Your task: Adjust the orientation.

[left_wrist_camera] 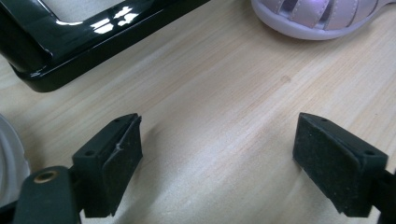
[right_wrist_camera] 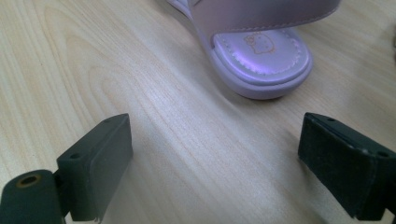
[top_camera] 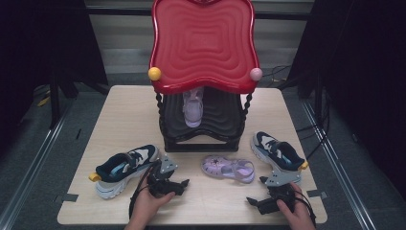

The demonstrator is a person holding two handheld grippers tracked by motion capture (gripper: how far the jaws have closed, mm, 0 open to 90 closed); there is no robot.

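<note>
- A lilac sandal (top_camera: pixel 228 168) lies on its sole on the wooden counter (top_camera: pixel 119 105), near the front edge and just in front of a black and red shoe rack (top_camera: pixel 203 72).
- The sandal sits between the two grippers, apart from both. Its long axis runs left to right across the counter, tilted slightly. The closed toe points left and the open heel points right.
- The left gripper (top_camera: pixel 184 183) rests low over the counter, to the left of and a little nearer than the sandal. Its jaws stand wide apart with bare wood between them. In the left gripper view the sandal's toe (left_wrist_camera: pixel 322 18) lies beyond the jaws, and the rack's glossy black base (left_wrist_camera: pixel 70 42) is at far left.
- The right gripper (top_camera: pixel 251 200) rests to the right of and nearer than the sandal, jaws also wide apart and holding nothing. In the right gripper view the sandal's heel end (right_wrist_camera: pixel 261 60) lies ahead of the jaws.
- A navy and white sneaker (top_camera: pixel 125 168) lies at the left of the counter, and its mate (top_camera: pixel 277 152) at the right.
- A second lilac sandal (top_camera: pixel 193 109) stands on the rack's lower shelf.
</note>
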